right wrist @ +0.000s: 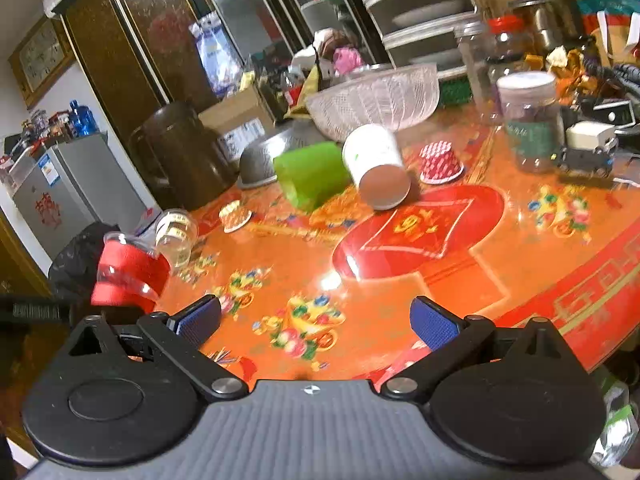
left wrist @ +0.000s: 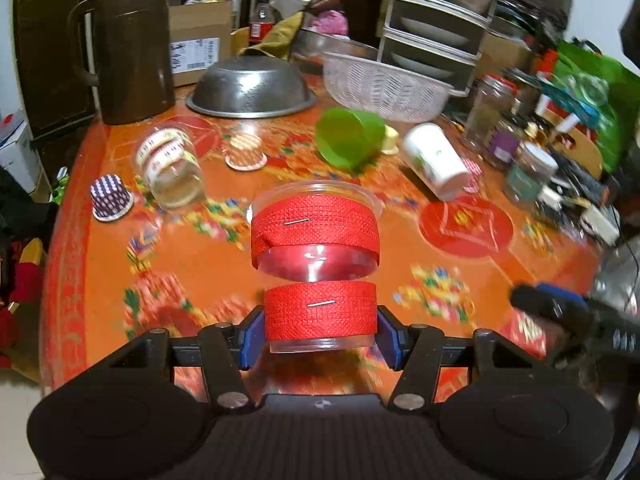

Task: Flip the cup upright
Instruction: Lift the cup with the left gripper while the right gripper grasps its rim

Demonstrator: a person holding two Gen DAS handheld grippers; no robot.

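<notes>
Left gripper (left wrist: 320, 334), bottom centre of its view, is clamped on the clear cup with red bands (left wrist: 316, 264) near its base, rim pointing up-frame, long axis along the fingers; cup looks off the bench (left wrist: 520, 280), tilt unclear. Right gripper (right wrist: 316, 320) spread wide, holding nothing; cup sits at its far left (right wrist: 128, 276). Likely next: set it rim-up. Green cup (left wrist: 348, 140) lies tipped beyond.

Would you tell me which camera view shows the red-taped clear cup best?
The left wrist view: the red-taped clear cup fills the centre, rim up, clamped at its base in the left gripper. The right wrist view catches it small and tilted at the left edge.
</notes>
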